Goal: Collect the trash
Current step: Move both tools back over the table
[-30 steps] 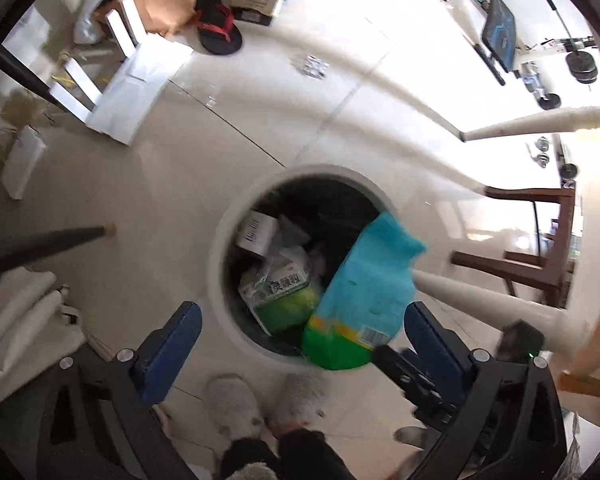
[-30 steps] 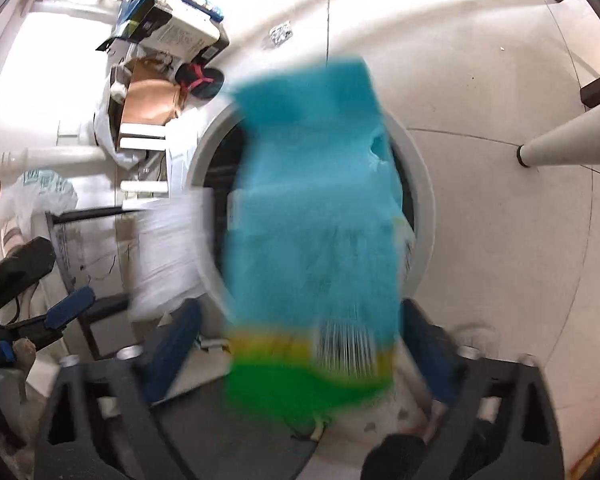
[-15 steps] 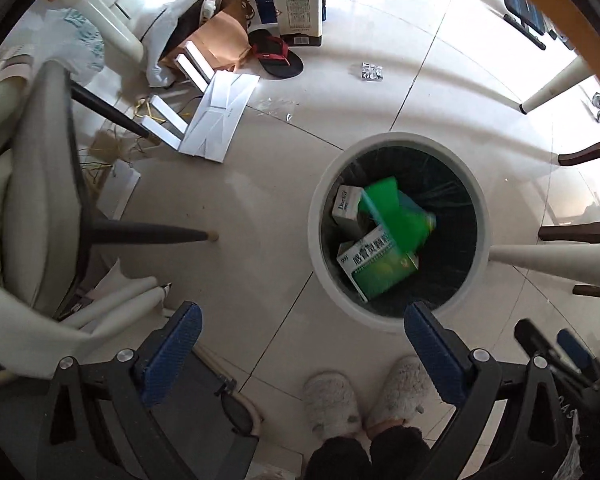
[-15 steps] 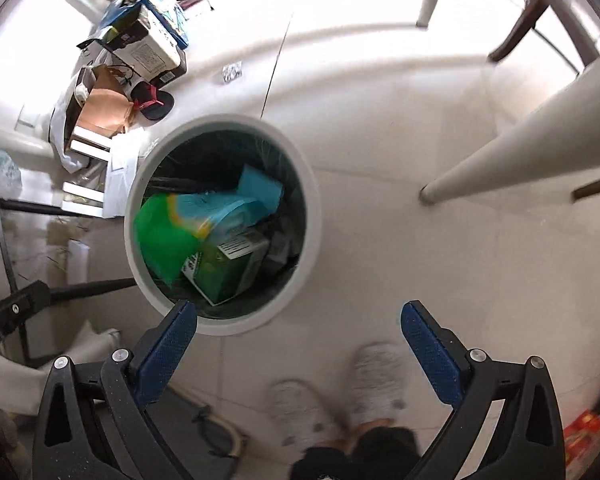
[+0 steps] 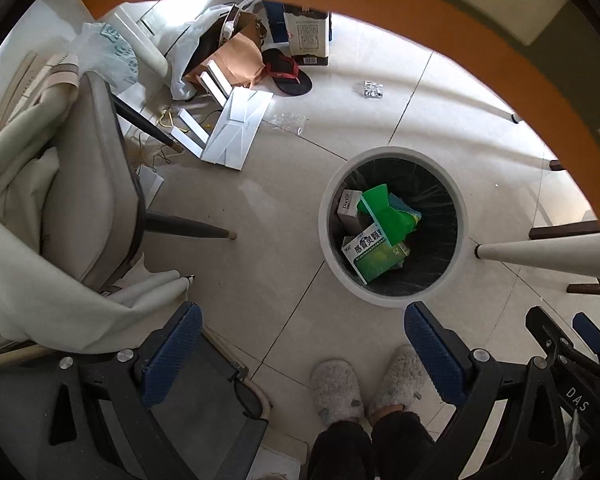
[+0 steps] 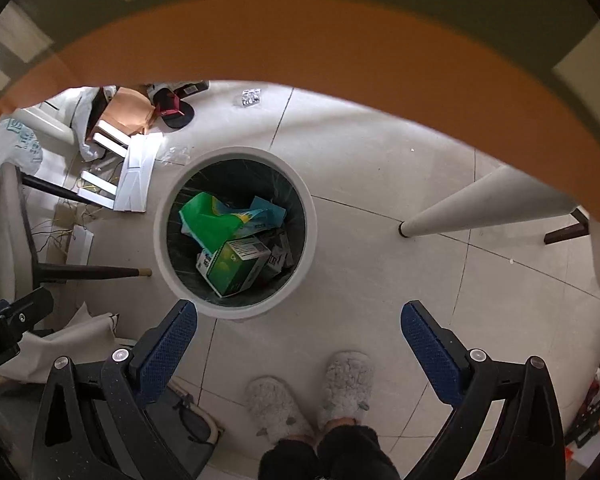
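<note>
A round white bin (image 5: 325, 216) with a black liner stands on the tiled floor, seen from high above; it also shows in the right wrist view (image 6: 311, 236). Inside lie a teal and green bag (image 5: 384, 210) (image 6: 216, 220), a green medicine box (image 5: 374, 254) (image 6: 236, 266) and a small white box (image 5: 350, 204). My left gripper (image 5: 302, 354) is open and empty, well above the floor. My right gripper (image 6: 299, 354) is open and empty too, above the floor beside the bin.
An orange table edge (image 5: 420, 16) (image 6: 340, 40) curves over the top of both views, with white table legs (image 5: 540, 256) (image 6: 484, 204). A grey chair (image 5: 88, 200) with cloth stands left. Boxes, a paper bag (image 5: 236, 56), a sandal (image 5: 286, 74) and a wrapper (image 5: 373, 89) lie beyond. Slippered feet (image 5: 364, 388) stand below.
The teal and green bag left my right gripper, fell into the bin and has settled there. Both grippers have risen and pulled back, and the table edge has come into view.
</note>
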